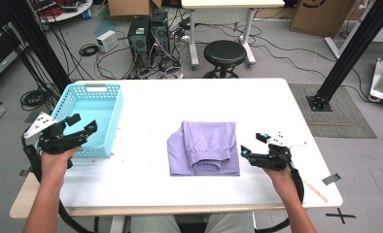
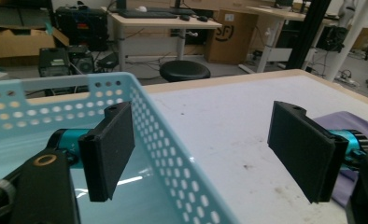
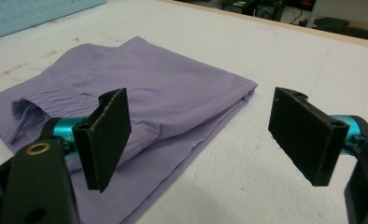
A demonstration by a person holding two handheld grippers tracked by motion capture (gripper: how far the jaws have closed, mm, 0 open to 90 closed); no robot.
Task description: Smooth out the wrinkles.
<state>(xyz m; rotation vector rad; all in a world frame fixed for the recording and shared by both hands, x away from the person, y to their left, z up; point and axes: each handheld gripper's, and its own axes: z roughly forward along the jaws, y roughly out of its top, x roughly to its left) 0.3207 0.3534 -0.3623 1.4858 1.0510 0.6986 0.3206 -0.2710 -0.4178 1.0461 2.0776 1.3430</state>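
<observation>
Right tool [image 1: 253, 144] is hovering with its jaws spread wide and nothing between them, just beside the right edge of the folded purple garment [image 1: 205, 148] lying in the middle of the white surface [image 1: 257, 104]. Left tool [image 1: 82, 124] is likewise released and holding nothing, hanging over the near right corner of the light blue basket [image 1: 113, 101] — well apart from the cloth. In the right gripper view the garment [image 3: 159, 93] is lying ahead and to the left of the jaws, its folded edge running away from the camera, with the ribbed cuff toward the near side. From the high view, its long axis is running front to back. The right hand [image 1: 283, 177] is plainly the nearer one, so the next grasp probably falls to it — a short move leftward onto that edge.
</observation>
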